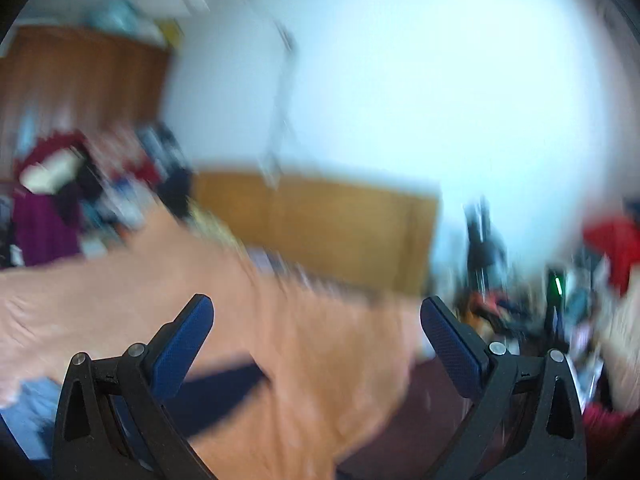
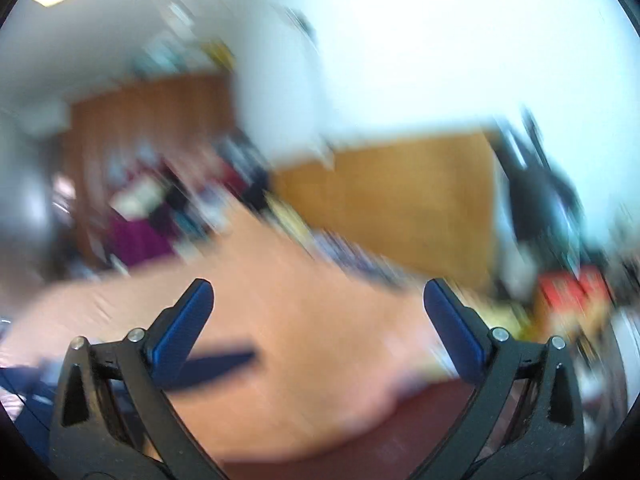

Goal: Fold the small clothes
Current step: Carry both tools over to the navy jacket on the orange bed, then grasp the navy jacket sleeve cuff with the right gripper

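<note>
Blue-padded jaws of the left hand-held gripper [image 1: 316,312] are spread wide, and nothing is held between them; the right hand-held gripper [image 2: 318,300] is spread just as wide and is likewise empty. Both views are heavily smeared, so fine detail cannot be read. Ahead of and below both grippers a peach sheet [image 1: 120,304] is seen covering what is taken to be a bed. A dark blue cloth [image 2: 216,362] lies low and to the left, just beside the left finger in each view, its long axis running left to right across the bed's near edge; it is judged to be the garment. Neither gripper touches it. Which hand is nearer cannot be told. A lowering and leftward reach is judged necessary.
</note>
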`<action>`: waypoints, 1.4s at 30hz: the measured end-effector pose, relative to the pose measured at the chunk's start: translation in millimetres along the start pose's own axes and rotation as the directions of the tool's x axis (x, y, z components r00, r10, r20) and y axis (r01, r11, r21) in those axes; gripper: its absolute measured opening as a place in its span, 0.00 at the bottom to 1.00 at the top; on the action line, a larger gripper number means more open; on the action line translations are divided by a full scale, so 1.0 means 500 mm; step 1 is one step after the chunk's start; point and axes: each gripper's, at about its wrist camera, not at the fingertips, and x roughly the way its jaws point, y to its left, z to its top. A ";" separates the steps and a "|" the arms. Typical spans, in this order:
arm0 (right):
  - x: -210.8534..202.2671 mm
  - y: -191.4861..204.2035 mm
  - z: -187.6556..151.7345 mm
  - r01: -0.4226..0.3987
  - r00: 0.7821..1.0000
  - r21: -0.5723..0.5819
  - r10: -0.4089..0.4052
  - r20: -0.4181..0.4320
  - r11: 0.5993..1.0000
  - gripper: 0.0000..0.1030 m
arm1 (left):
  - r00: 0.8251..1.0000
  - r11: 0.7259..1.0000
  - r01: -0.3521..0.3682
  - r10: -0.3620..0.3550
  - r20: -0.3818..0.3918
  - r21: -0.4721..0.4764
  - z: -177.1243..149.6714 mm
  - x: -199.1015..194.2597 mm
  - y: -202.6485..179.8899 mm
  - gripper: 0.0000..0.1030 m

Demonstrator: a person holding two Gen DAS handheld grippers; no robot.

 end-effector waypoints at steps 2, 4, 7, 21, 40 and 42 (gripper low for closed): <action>-0.043 0.048 0.044 -0.145 0.978 0.036 0.138 0.155 0.989 1.00 | 0.980 0.998 -0.048 0.054 0.190 -0.031 0.077 -0.150 0.047 1.00; -0.058 0.088 0.074 -0.276 0.938 0.063 0.255 0.234 0.959 1.00 | 0.913 0.992 -0.045 0.087 0.398 -0.115 0.117 -0.315 0.109 1.00; -0.045 0.171 0.096 -0.295 0.927 0.011 0.283 0.247 0.955 1.00 | 0.860 0.963 -0.201 0.262 0.437 -0.182 0.138 -0.456 0.162 1.00; -0.062 0.481 0.016 -0.386 0.841 -0.429 0.503 0.200 0.816 1.00 | 0.602 0.653 -0.695 0.757 0.253 -0.302 -0.021 -0.994 0.362 1.00; 0.225 0.606 -0.289 -0.506 0.837 -0.445 0.295 -0.461 0.739 1.00 | 0.674 0.376 -0.628 0.700 -0.235 -0.682 -0.558 -0.964 0.798 1.00; 0.303 0.567 -0.333 -0.470 0.821 -0.427 0.206 -0.533 0.772 1.00 | 0.696 0.422 -0.642 0.670 -0.257 -0.640 -0.546 -0.889 0.802 1.00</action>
